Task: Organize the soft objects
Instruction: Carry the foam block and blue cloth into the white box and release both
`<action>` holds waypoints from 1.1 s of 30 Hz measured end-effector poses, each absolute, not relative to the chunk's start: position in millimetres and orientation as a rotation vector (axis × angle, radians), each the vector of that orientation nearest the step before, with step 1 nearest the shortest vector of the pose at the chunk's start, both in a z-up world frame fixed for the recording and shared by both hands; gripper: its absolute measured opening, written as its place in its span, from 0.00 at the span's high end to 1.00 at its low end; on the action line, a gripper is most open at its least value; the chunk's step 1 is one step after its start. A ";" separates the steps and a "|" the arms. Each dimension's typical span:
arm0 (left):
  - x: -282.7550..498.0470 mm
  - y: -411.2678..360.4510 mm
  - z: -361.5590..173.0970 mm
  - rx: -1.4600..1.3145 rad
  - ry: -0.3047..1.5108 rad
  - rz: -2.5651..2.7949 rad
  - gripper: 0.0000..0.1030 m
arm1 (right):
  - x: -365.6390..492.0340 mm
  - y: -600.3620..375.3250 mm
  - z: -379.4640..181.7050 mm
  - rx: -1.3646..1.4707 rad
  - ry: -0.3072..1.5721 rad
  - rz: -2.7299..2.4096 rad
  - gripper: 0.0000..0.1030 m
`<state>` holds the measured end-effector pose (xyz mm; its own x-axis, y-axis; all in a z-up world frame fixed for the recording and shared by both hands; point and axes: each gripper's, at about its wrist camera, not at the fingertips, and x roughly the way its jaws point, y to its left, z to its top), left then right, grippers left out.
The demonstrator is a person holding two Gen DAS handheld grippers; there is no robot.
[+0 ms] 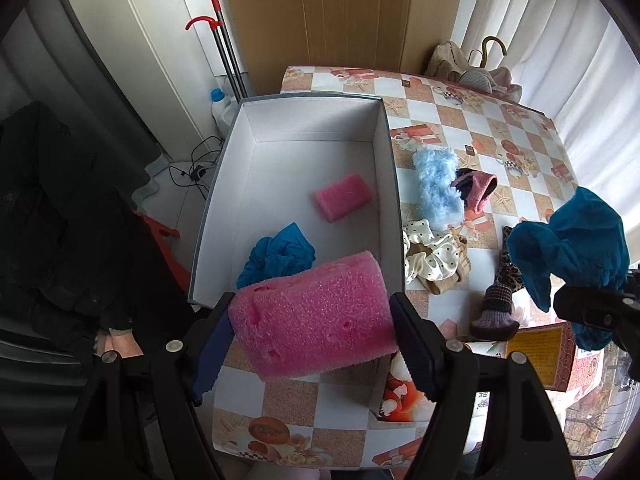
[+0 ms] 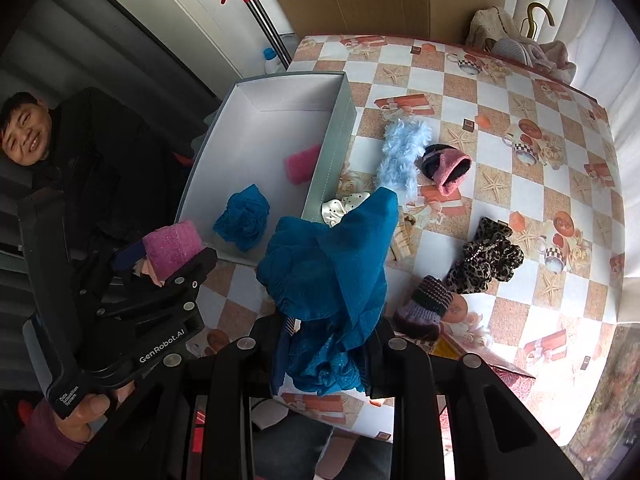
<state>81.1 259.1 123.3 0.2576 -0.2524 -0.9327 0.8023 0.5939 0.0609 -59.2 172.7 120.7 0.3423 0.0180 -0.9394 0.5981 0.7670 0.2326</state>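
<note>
My left gripper (image 1: 310, 340) is shut on a large pink foam block (image 1: 312, 316), held over the near end of the white box (image 1: 384, 152). Inside the box lie a small pink foam piece (image 1: 343, 197) and a crumpled blue cloth (image 1: 276, 258). My right gripper (image 2: 326, 354) is shut on a blue fabric piece (image 2: 332, 264) that hangs above the table, just right of the box (image 2: 332, 152). In the right wrist view the left gripper (image 2: 168, 268) with its pink foam block (image 2: 172, 246) is at the box's near left corner.
On the checkered table (image 1: 500, 128) lie a light blue fluffy piece (image 1: 438, 186), a pink and black sock (image 1: 478, 188), a cream dotted scrunchie (image 1: 430, 258), a leopard scrunchie (image 2: 488, 256) and a striped knit piece (image 2: 428, 306). A person in black sits at left (image 2: 92, 160).
</note>
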 end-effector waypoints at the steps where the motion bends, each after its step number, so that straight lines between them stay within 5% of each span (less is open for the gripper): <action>1: 86.6 258.4 123.8 0.604 1.083 -0.774 0.24 | -52.3 172.9 120.1 0.611 1.181 -0.402 0.72; 33: 158.0 236.7 83.2 0.551 1.176 -0.685 0.24 | 72.6 165.3 90.9 0.534 1.274 -0.308 0.71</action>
<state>158.0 236.7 83.2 0.2282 -0.1946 -0.9540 0.7340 0.6781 0.0373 72.6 165.3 90.9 0.2747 0.0719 -0.9588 0.5021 0.8398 0.2068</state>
